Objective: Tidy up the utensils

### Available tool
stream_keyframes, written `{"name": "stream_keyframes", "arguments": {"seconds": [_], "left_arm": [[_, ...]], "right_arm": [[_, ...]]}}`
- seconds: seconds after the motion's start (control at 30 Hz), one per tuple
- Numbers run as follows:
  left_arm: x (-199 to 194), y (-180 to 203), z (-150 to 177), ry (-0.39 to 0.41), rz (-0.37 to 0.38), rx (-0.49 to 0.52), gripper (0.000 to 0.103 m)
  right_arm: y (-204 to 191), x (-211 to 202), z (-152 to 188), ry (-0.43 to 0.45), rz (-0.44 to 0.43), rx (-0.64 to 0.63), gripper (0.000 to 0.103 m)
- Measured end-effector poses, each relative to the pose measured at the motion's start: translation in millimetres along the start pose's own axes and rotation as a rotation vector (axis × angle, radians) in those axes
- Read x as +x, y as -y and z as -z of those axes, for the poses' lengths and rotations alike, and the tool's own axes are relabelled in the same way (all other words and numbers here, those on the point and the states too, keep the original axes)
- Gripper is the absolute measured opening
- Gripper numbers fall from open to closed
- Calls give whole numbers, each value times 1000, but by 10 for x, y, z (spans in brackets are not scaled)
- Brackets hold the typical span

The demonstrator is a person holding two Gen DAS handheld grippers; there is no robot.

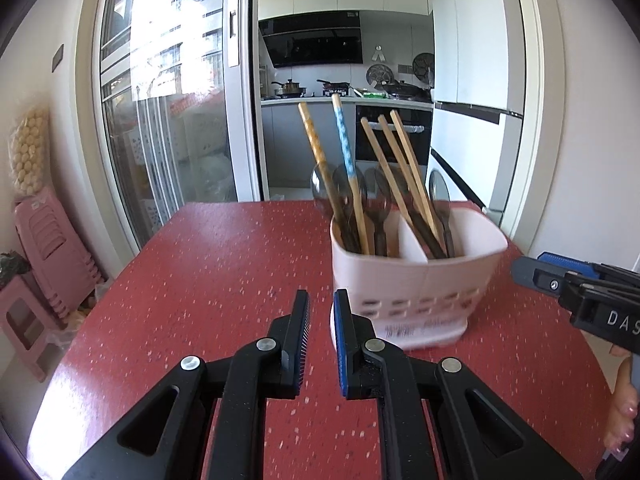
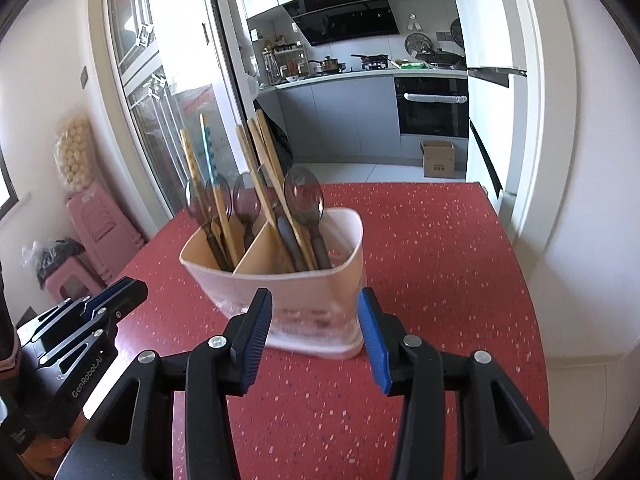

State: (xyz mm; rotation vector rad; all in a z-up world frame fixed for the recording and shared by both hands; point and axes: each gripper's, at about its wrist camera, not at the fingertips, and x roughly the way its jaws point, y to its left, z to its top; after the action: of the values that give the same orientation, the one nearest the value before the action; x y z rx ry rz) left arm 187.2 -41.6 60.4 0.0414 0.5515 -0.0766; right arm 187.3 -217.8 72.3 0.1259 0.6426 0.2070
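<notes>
Your right fingers [image 2: 316, 340] stand partly open and empty, the pale holder [image 2: 280, 280] straight ahead between them. Your left fingers [image 1: 320, 344], nearly shut and empty, sit left of it. Chopsticks [image 2: 264, 184] and spoons [image 2: 304, 196] stand upright on the red desk [image 2: 440, 260].

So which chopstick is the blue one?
The blue-patterned chopstick stands in the pink utensil holder, in its left compartment beside the yellow-patterned chopstick. The other chopsticks are plain wood.
</notes>
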Motion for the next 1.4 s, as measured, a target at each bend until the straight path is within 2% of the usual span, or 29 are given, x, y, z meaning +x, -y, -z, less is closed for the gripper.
{"name": "stream_keyframes", "arguments": {"seconds": [0.4,0.8,1.17,1.2,1.23,1.3,1.4], "left_arm": [[-143,-61,228,-39,6,-1,41],[-159,-141,485,-110,17,-2,42],[-195,-189,772,-181,26,-21,42],[-210,-185,787,-184,26,-17,52],[-216,-175,809,-192,24,-10,103],[-270,-170,845,-170,-3,-11,103],[-301,-153,888,-169,14,0,103]], "right_arm": [[-81,-75,235,-45,16,11,48],[-73,-92,355,-81,37,23,48],[-9,-74,706,-175,59,63,51],[-7,-80,746,-181,60,67,51],[-5,-97,777,-183,64,68,52],[-14,-117,834,-185,75,63,54],[-34,-155,882,-180,93,47,61]]}}
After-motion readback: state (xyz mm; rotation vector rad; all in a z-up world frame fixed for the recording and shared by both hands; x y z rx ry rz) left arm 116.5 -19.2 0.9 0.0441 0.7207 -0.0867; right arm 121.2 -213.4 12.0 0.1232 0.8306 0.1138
